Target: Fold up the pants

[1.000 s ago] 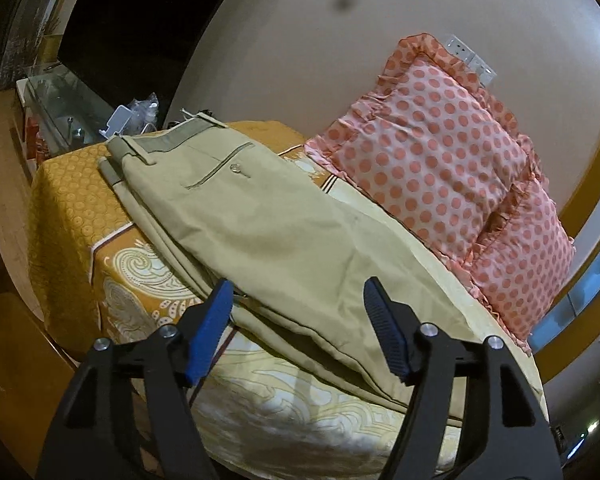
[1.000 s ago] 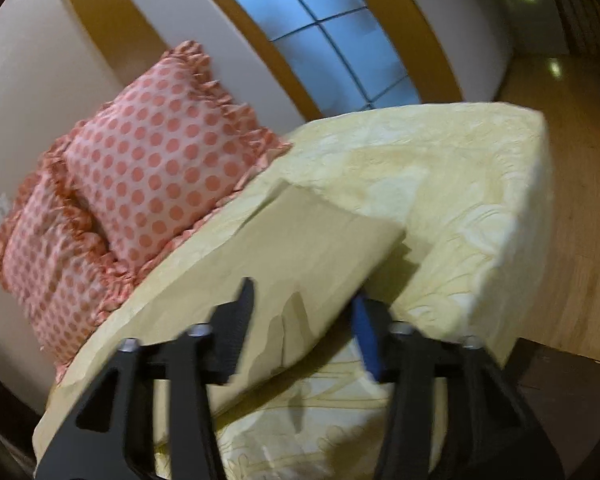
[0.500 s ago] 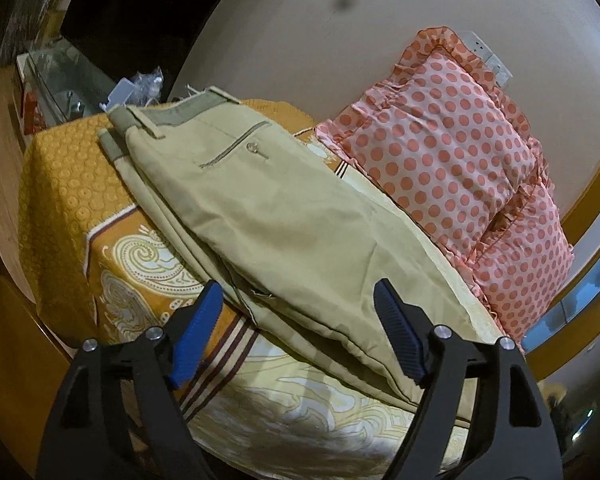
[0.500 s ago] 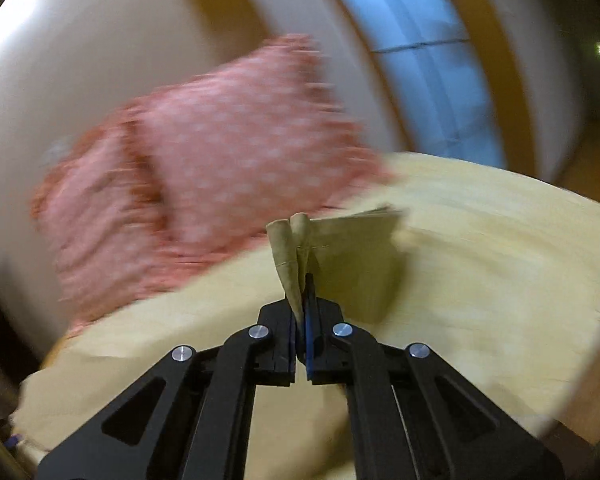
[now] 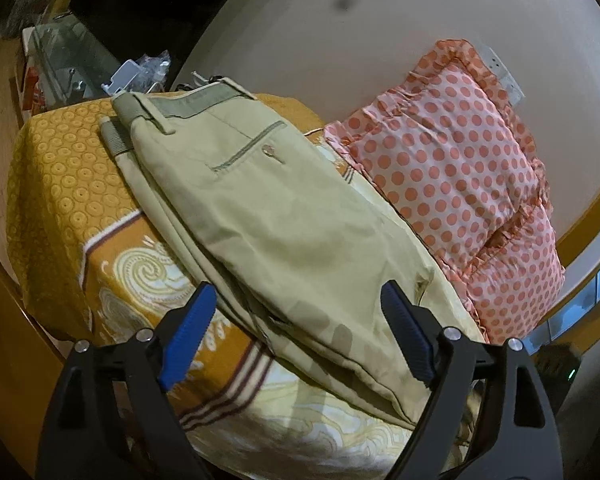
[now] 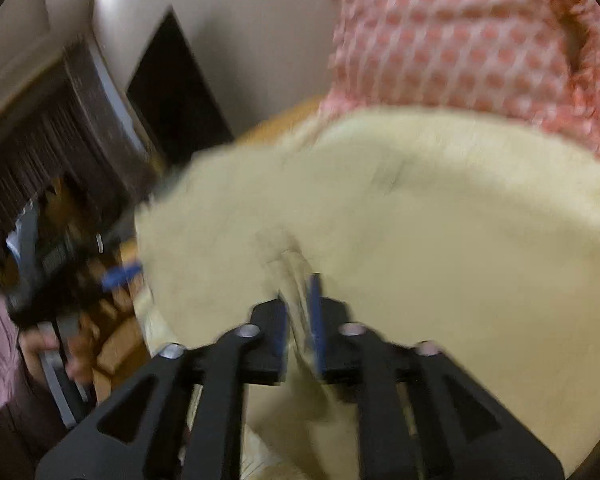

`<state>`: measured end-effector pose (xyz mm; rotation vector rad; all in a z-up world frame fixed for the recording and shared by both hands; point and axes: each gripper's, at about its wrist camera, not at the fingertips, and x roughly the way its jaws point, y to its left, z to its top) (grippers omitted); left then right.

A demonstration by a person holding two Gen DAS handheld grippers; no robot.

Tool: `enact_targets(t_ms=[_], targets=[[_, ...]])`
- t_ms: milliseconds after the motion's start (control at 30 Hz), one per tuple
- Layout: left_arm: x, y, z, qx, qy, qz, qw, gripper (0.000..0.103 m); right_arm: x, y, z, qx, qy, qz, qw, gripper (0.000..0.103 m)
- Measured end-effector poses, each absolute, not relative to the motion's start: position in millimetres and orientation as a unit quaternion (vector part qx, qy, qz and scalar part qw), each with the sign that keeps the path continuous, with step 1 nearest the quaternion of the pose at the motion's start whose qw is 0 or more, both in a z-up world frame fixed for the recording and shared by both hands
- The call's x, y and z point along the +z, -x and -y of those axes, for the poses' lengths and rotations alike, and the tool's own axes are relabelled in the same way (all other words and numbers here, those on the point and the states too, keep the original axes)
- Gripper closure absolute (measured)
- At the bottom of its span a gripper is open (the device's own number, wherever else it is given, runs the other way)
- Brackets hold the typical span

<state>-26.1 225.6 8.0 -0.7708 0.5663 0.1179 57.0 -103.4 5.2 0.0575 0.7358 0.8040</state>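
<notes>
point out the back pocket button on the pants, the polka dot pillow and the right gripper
back pocket button [image 5: 269, 150], left wrist view, on the button itself
polka dot pillow [image 5: 440, 160], left wrist view, middle of its front face
right gripper [image 6: 300, 300], right wrist view, between its fingertips pinching the pants

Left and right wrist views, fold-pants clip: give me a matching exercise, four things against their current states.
1. left claw
2. right claw
3. khaki cotton pants
4. pink polka-dot frilled pillow

A. propped against the wall
B. open, holding nothing
C. lying on the yellow patterned bedspread
D. shut on cloth

Pairs: 1-B, 2-D, 3-C, 4-A
</notes>
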Motion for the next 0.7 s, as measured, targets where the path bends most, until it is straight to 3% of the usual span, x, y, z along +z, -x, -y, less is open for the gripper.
enact_targets(t_ms=[67, 100, 433, 467, 533, 567, 700], targets=[[8.4, 24.5, -230.2, 0.064, 0.374, -0.268, 0.886, 0.018, 4.7, -48.9, 113.3, 0.389, -0.049, -0.344, 0.854, 0.032], [8.5, 23.7, -232.2, 0.067, 0.374, -0.268, 0.885, 0.018, 9.0, -43.8, 124.2, 0.385, -0.066, -0.33, 0.859, 0.025], [8.3, 2.3, -274.0, 0.105, 0.435, -0.254, 0.858, 0.02, 33.0, -25.5, 187.5, 0.383, -0.159, -0.281, 0.866, 0.022], [7.9, 0.0, -277.7, 0.11, 0.439, -0.253, 0.855, 0.026, 31.5, -23.3, 189.2, 0.385, -0.162, -0.28, 0.865, 0.022], [6.3, -3.8, -286.0, 0.14, 0.442, -0.261, 0.846, 0.059, 29.8, -20.6, 192.3, 0.389, -0.167, -0.279, 0.862, 0.022], [6.8, -5.7, -288.5, 0.141, 0.442, -0.264, 0.845, 0.09, 30.4, -22.0, 190.7, 0.388, -0.167, -0.28, 0.862, 0.022], [47.5, -14.8, -268.9, 0.126, 0.361, -0.255, 0.888, 0.095, 35.6, -26.4, 213.7, 0.365, -0.182, -0.266, 0.873, 0.021]])
